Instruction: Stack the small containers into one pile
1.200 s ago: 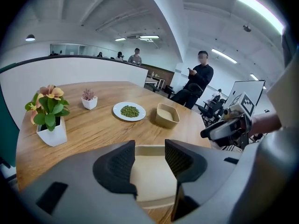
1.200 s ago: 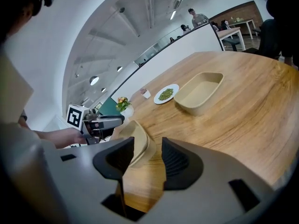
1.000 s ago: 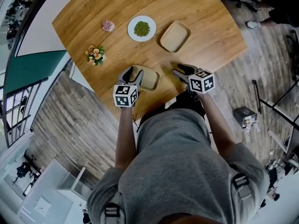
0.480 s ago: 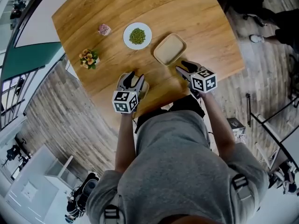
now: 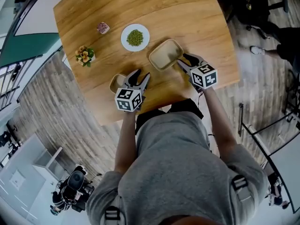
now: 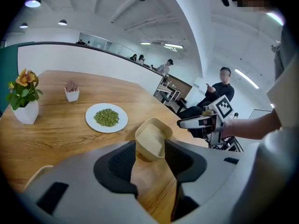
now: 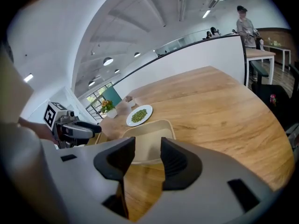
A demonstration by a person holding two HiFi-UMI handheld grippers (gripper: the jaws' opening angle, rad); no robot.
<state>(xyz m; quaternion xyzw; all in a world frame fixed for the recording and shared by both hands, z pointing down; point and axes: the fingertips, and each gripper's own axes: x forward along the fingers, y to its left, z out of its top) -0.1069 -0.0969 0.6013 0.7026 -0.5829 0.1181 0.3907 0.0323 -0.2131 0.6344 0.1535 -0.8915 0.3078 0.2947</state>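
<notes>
Kim: Both claws have shifted since a second ago. The left claw (image 5: 139,74), which stood at the near container (image 5: 116,82), is now just to its right. The right claw (image 5: 184,61) has come up to the far container (image 5: 165,54).

Lee: And the surface, the room?

Kim: It's a wooden table (image 5: 197,13) with a curved edge, over a plank floor (image 5: 51,116). Toward the upper left of the head view are a white plate of green peas (image 5: 135,37), a small pink pot (image 5: 103,28) and a flower pot (image 5: 84,55).

Lee: How do the claws stand?

Kim: The left claw is released, jaws wide, with only bare wood between the pads. The right claw is released too. Its jaws have just been closing a little but are far apart, and the far container's near rim sits just ahead of the tips, not between the pads. Whether the tips touch that rim I cannot tell.

Lee: What does one view give that another doesn't?

Kim: Only the head view shows both containers whole. They lie well apart, the near one left of centre by the table's edge and the far one at centre. The left gripper view adds a white wall (image 6: 112,59), ceiling lights (image 6: 32,2) and a seated person (image 6: 219,85) beyond the table.
</notes>
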